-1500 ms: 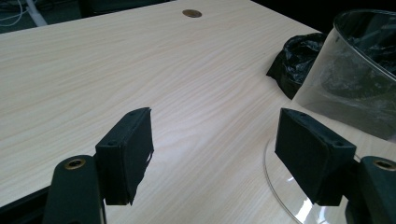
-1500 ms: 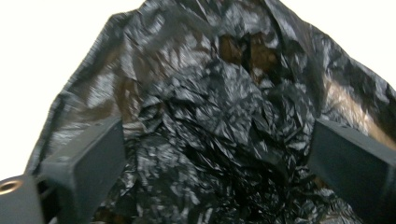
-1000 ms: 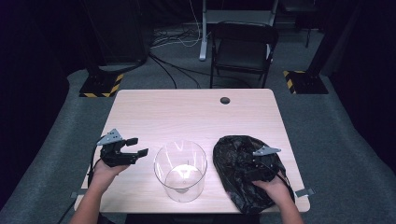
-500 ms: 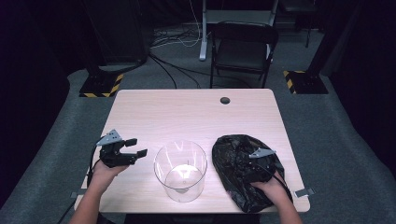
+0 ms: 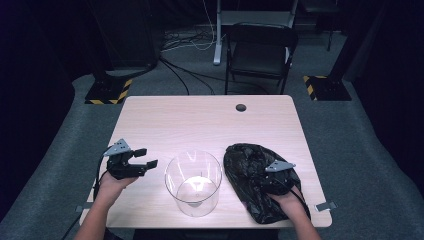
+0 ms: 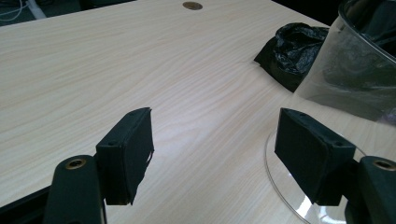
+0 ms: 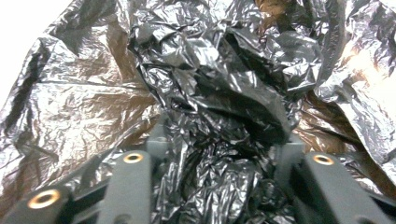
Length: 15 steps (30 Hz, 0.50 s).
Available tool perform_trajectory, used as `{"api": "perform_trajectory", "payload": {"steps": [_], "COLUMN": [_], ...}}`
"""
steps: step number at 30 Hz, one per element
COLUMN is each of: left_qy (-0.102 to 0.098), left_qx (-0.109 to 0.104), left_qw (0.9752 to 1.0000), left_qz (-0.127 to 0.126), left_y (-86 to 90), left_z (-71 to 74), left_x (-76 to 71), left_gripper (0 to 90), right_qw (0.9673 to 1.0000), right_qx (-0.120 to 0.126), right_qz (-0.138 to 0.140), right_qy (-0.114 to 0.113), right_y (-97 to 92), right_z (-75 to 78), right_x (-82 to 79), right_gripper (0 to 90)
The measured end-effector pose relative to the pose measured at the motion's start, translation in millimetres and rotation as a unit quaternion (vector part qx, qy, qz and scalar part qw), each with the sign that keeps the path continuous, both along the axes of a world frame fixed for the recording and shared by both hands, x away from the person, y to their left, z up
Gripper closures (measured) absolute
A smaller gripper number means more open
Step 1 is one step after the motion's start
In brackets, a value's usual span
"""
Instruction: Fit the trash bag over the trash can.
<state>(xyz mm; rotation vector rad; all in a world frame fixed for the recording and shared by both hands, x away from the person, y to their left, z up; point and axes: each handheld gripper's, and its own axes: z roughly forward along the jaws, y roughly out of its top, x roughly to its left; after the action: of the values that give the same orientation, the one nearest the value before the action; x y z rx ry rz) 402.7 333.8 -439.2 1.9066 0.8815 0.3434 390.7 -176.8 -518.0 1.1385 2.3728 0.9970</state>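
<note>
A crumpled, glossy black plastic bag [image 5: 250, 175] is spread flat on the counter's [image 5: 200, 125] right side, bunched where pinched.

A pale wooden table [image 5: 200, 120] carries a clear glass bowl [image 5: 193, 182] near the front edge, with a crumpled black plastic bag [image 5: 250, 175] just beside it

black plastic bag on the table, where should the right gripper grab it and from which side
Best a raised fold in the middle of the black plastic bag, from above. It lies crumpled and nearly flat on the table, so only its creases give the jaws something to pinch. The right gripper has just been closing its jaws there, with bunched film between them; whether the pads press yet is unclear.
</note>
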Motion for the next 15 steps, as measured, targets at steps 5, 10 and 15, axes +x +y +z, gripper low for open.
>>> {"api": "perform_trajectory", "payload": {"steps": [5,10,15], "left_qy": [-0.004,-0.012,-0.013], "left_qx": [-0.001,-0.008,-0.013], "left_qw": [1.0000,0.9999,0.9998], "left_qz": [0.001,0.001,0.002], "left_y": [-0.2,0.7,1.7], "left_z": [1.0,3.6,4.8], "left_x": [-0.7,-2.3,-3.0], "left_gripper": [27.5,27.9,28.0], "right_qw": [0.9999,0.9997,0.9994], "right_qx": [0.010,0.025,0.035], "right_qz": [0.002,0.001,-0.001], "right_qy": [0.005,0.006,-0.001], "right_y": [-1.4,-5.0,-8.7], "right_z": [1.7,5.1,9.1], "right_x": [-1.1,-2.5,-4.9], "right_gripper": [61.9,63.7,64.1]}}
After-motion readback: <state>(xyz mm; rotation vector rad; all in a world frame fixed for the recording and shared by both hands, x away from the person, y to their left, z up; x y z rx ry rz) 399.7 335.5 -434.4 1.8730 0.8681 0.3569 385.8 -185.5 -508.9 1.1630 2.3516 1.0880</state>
